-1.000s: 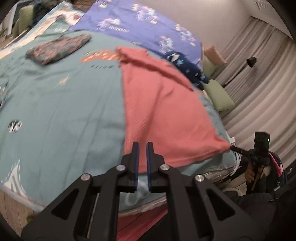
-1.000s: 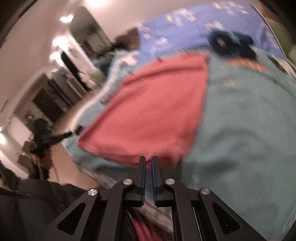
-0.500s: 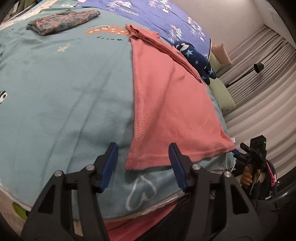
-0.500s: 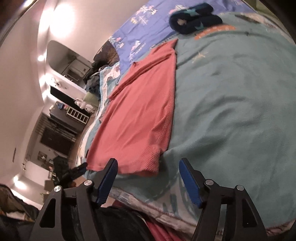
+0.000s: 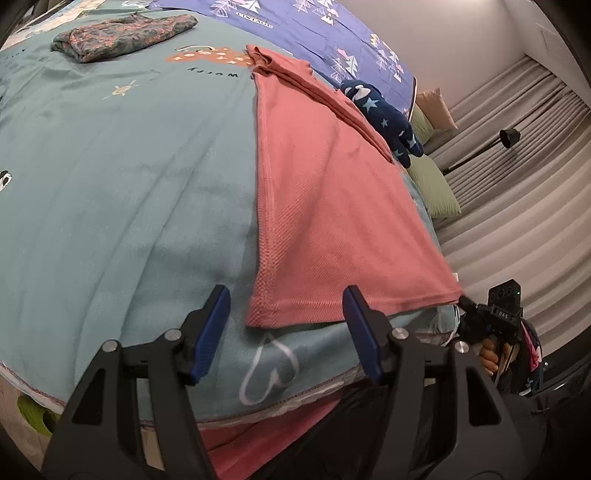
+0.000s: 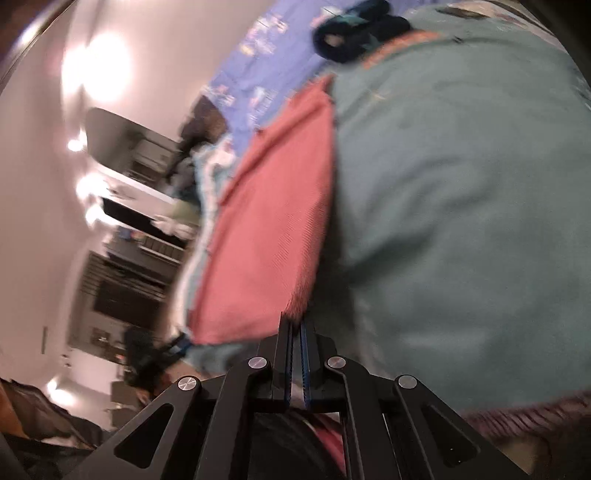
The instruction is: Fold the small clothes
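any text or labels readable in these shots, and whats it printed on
Dark upside-down lettering on the teal blanket, under the orange patch: letters partly legible, no sure reading.
White upside-down print on the purple sheet: too small to read.
Small white label on the right gripper body: too small to read.
The white heart outline is a drawing, not text.
Right wrist view: blurred, nothing readable.

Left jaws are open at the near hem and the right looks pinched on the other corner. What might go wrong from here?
1. The left gripper is open, its jaws straddling the pink shirt corner but short of it; closing now may miss or catch the teal blanket too.
2. The right gripper looks shut at the shirt's corner, but the view is blurred; a shallow pinch could slip.
3. Lifting one corner alone could skew the fold.
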The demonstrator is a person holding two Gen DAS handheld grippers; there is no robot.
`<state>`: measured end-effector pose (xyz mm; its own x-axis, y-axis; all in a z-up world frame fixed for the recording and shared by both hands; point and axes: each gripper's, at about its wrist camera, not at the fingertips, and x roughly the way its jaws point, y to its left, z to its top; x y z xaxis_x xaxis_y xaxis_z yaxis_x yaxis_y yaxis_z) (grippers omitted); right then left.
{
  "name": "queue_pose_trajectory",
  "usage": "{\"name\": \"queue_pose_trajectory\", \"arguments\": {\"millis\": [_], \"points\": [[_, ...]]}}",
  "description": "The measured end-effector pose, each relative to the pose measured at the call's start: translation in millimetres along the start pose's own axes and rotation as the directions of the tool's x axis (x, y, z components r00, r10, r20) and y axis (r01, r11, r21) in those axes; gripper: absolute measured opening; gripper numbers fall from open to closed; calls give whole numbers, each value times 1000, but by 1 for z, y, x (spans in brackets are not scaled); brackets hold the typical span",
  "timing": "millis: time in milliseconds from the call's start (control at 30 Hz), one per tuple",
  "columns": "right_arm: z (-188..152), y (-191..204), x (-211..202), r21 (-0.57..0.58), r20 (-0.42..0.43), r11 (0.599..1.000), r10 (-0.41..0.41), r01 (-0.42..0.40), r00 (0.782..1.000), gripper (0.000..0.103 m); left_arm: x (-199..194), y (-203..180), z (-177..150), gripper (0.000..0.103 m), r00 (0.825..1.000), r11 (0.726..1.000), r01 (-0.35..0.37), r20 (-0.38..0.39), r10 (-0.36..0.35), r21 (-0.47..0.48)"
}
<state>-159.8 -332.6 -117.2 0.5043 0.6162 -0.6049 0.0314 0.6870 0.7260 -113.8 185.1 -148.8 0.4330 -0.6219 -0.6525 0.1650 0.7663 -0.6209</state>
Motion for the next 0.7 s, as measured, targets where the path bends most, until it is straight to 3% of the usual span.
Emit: {"name": "queue_pose_trajectory", "arguments": {"millis": [100,133,233,367,500,533,567,600,633,700], "points": [[-2,-10,3,45,0,998,40,-40,999,8,2,2,2,64,1000,1000,10,3,-10,-15],[1,-13,6,56,12,997,51,-52,999,14,2,3,2,64,1000,1000,18,4,-18,-24],[6,-13,-1,51,47,998,25,-28,999,64,2,6,2,64,999,999,32,8,-32,-41],[15,-5,12,18,31,998,61,-61,998,65,2,6,2,64,1000,999,30,11,-29,-36],[17,8,49,-20,-37,998,56,-56,998,65,11,-11,3,64,999,997,-29,23,28,72],[16,11,52,-39,-48,997,60,-62,997,65,13,-16,2,60,999,993,-43,23,41,106],[15,15,57,-58,-60,996,57,-61,997,51,15,-20,2,35,998,990,-52,24,50,130],[14,19,62,-71,-77,996,48,-53,996,29,18,-24,2,13,998,988,-56,16,54,146],[14,19,68,-36,-106,998,41,-45,994,5,19,-27,2,8,999,987,-54,3,54,150],[12,16,56,50,-36,992,115,-113,993,2,6,-38,-2,7,995,980,-77,74,64,183]]}}
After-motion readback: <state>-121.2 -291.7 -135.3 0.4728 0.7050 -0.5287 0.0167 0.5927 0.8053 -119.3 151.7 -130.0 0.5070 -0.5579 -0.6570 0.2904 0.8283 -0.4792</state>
